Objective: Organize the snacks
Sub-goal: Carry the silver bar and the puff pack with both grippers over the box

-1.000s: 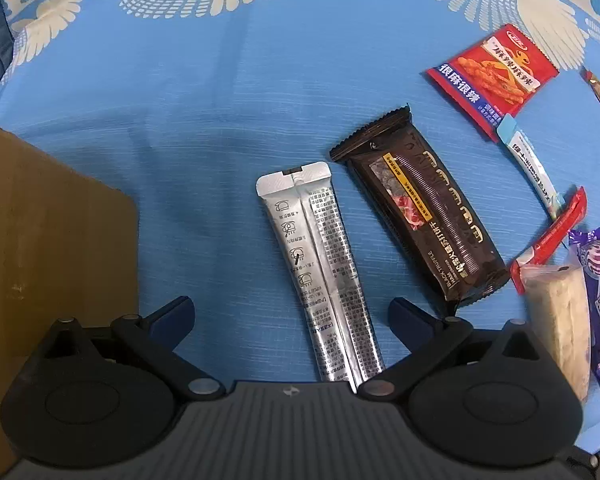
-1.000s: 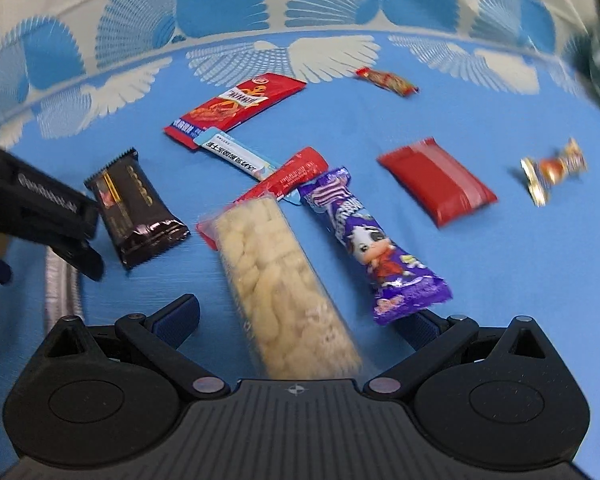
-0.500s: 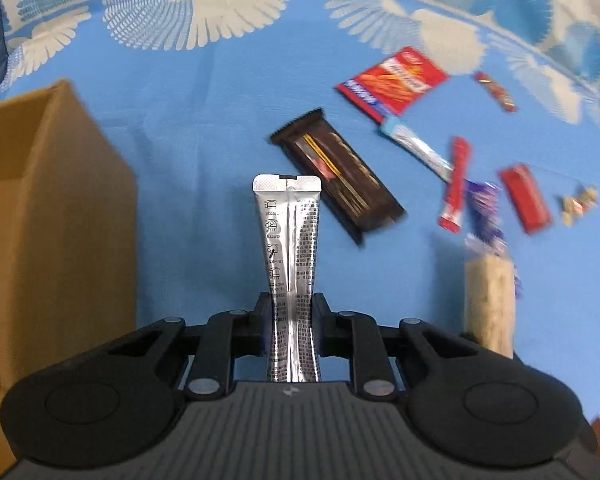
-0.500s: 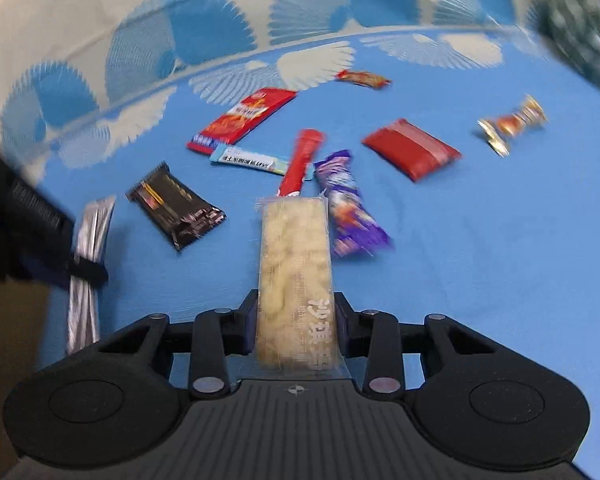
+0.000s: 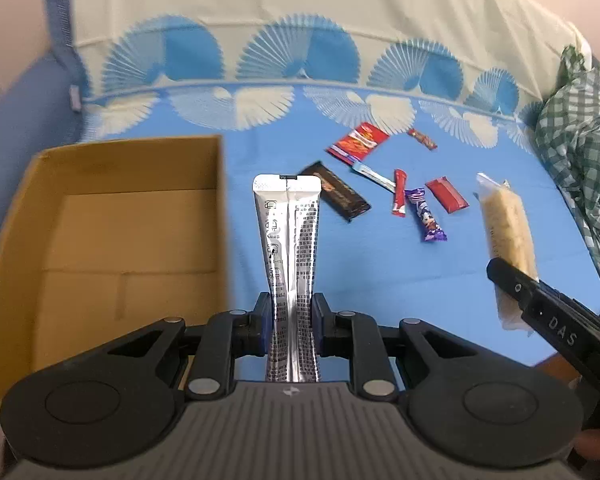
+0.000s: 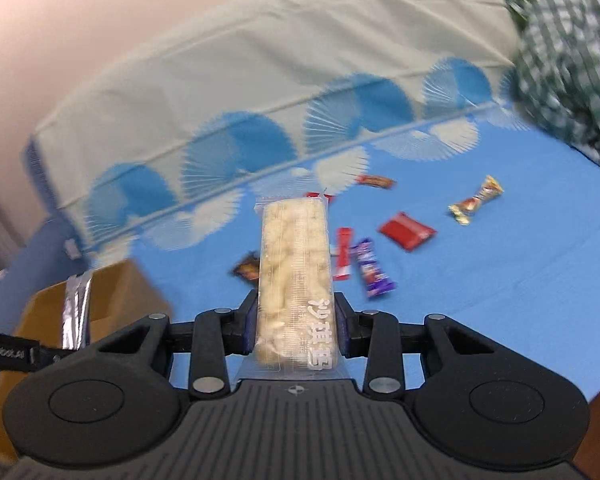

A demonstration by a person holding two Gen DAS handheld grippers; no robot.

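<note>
1. Our left gripper (image 5: 290, 316) has its jaws closed on the silver sachet (image 5: 288, 236), right of the cardboard box (image 5: 112, 240).
2. Our right gripper (image 6: 296, 328) clamps the rice bar (image 6: 294, 272), farther right.
3. Both packets may slip out: they are held only near one end.

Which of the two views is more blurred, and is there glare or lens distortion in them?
Right wrist view: more blurred; the bed sheet and loose snacks smear, while the rice cracker pack stays fairly sharp. Left wrist view: mostly crisp, with glare on the silver sachet. Both views: fisheye bending at the edges.
</note>
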